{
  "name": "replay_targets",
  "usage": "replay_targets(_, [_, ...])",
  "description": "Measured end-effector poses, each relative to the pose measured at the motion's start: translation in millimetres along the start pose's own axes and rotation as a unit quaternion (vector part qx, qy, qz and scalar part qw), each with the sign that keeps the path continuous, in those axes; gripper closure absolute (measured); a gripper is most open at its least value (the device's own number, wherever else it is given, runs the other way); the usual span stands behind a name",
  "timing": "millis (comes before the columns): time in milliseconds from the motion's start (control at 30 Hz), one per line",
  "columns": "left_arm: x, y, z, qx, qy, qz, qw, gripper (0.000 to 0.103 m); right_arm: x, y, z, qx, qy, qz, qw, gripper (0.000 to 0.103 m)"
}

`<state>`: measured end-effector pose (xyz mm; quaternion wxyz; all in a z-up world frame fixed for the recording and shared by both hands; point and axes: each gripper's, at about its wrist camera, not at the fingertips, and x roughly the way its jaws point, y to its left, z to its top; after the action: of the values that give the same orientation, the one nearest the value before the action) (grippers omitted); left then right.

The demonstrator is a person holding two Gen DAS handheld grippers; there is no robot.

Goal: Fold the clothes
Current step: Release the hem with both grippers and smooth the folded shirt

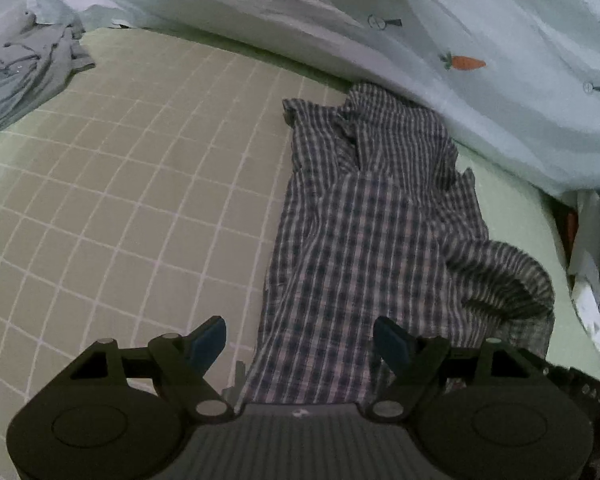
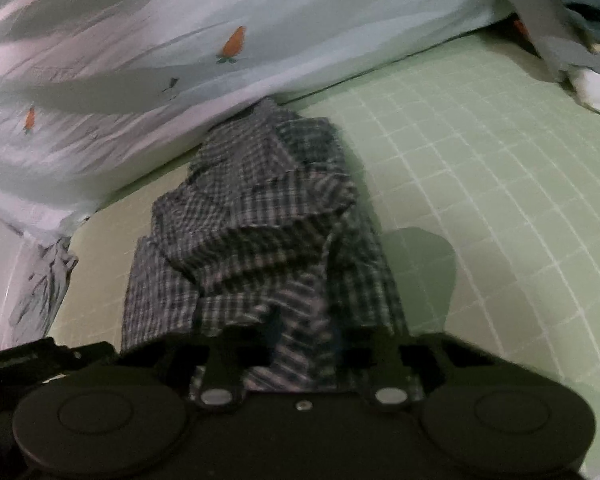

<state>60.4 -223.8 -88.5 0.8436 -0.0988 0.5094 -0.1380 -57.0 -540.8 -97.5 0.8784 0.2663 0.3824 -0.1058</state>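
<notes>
Left hand-held gripper point(image 1: 300, 338) spread over the dark checked cotton shirt point(image 1: 364, 232), right hand-held gripper point(image 2: 300, 354) pinching its hem — I'd re-grip the near hem left, then fold evenly.

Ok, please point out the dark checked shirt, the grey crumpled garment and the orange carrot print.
Dark checked shirt point(image 1: 360, 240): left wrist view, middle of its body.
Grey crumpled garment point(image 1: 28, 76): left wrist view, its centre.
Orange carrot print point(image 1: 466, 63): left wrist view, carrot body.
</notes>
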Motion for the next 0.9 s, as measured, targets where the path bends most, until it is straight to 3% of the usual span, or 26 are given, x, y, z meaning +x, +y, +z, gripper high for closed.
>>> replay_targets(233, [3.8,8.7,13.1,-0.006,-0.009,0.013,0.9999,0.022,20.7,25.2,39.5,0.021,-0.008,0.064,0.998,0.1])
replay_targets(333, [9.6,13.1,20.8,-0.01,-0.007,0.018,0.9998,0.022,38.0,24.4,57.9,0.076,-0.016,0.084,0.993,0.098])
replay_targets(400, [16.2,15.4,26.0,-0.011,-0.001,0.022,0.9997,0.022,56.7,16.9,61.7,0.115,-0.006,0.088,0.989,0.088])
replay_targets(467, [22.8,17.0,31.1,-0.01,0.004,0.026,0.9996,0.022,70.8,10.6,61.2,0.146,0.002,0.096,0.985,0.06])
replay_targets(567, [31.8,18.5,36.5,-0.006,0.011,0.027,0.9996,0.022,70.5,2.8,54.5,0.2,-0.012,0.128,0.971,0.041])
replay_targets(667, [35.0,17.7,36.6,-0.002,0.022,0.027,0.9994,0.022,61.9,-6.0,51.4,0.263,-0.013,0.179,0.948,0.035])
replay_targets(733, [33.2,16.5,34.6,0.003,0.021,0.025,0.9995,0.022,51.6,-7.7,50.6,0.293,-0.024,0.189,0.937,0.034])
replay_targets(767, [32.5,16.6,33.5,0.005,0.021,0.025,0.9995,0.022,45.0,-6.8,50.4,0.291,-0.031,0.179,0.939,0.032])
replay_targets(800, [32.1,17.4,32.7,0.006,0.02,0.026,0.9994,0.021,37.7,-5.1,50.5,0.269,-0.039,0.151,0.95,0.031])
replay_targets(900, [34.1,17.7,31.4,0.006,0.021,0.033,0.9992,0.021,19.6,5.7,44.1,0.142,-0.048,0.018,0.989,0.024])
